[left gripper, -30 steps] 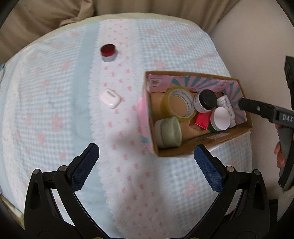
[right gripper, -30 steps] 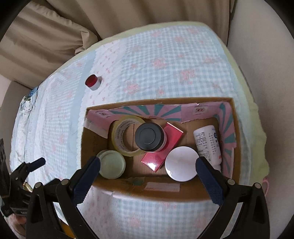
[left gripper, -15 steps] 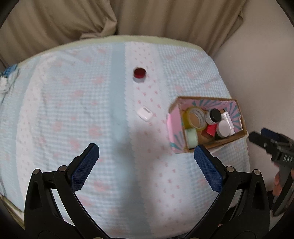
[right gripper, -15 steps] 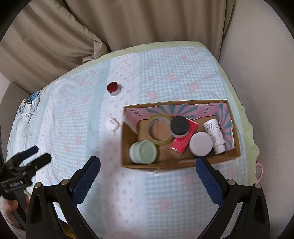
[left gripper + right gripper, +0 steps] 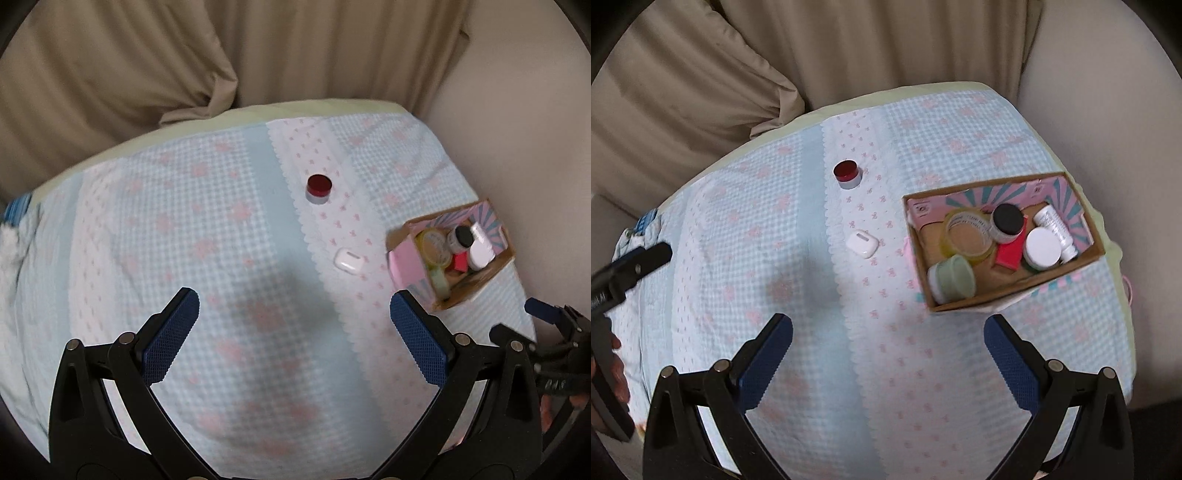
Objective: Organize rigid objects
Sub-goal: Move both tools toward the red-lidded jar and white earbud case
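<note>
Both grippers point(image 5: 294, 334) point(image 5: 888, 356) hang open and empty — 6 items fill the box point(image 5: 1015, 293), 2 remain outside: red-lidded jar point(image 5: 847, 173), white case point(image 5: 862, 243).

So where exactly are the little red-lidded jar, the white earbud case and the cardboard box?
red-lidded jar point(image 5: 846, 170): right wrist view, on its red lid.
white earbud case point(image 5: 862, 243): right wrist view, middle of its top face.
cardboard box point(image 5: 1015, 293): right wrist view, on its near brown wall.

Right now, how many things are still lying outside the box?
2. The red-lidded jar sits farthest back on the cloth; the white earbud case lies just left of the cardboard box. None appear hidden.
</note>
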Demonstrator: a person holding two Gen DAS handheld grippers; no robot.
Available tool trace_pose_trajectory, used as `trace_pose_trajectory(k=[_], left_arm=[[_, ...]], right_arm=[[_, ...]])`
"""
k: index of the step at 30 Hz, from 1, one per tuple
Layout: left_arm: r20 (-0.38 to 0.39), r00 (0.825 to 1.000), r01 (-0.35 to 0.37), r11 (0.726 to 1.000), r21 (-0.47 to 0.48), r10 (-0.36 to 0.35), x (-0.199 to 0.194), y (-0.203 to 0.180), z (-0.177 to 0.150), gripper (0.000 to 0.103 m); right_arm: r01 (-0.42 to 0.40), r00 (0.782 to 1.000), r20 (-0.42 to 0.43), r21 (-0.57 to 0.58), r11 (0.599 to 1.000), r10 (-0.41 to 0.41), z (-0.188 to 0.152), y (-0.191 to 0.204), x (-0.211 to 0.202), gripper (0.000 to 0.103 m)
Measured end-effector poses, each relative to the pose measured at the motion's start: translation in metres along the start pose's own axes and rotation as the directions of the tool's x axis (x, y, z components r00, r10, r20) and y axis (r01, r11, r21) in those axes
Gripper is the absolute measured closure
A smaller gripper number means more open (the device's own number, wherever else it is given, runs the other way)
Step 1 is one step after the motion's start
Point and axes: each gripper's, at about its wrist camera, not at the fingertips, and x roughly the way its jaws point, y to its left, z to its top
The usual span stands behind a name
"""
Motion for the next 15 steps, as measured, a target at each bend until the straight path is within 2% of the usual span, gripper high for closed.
trace_pose_trajectory(k=[8,15], left_arm=[[-0.061,0.996,0.065,0.996,0.068,-0.060,0.067,0.022,0.035,0.000],[-0.092,0.992,0.103,0.984,0.147,-0.090,0.148,0.016,0.071,0.000]], right_arm=[[0.023,1.000,0.001,0.029,0.999,-0.023,-0.021,0.056,0.041,0.000],[0.014,0.999,0.028,0.101,0.995,-0.017,-0.013,0.075,0.088,0.000]])
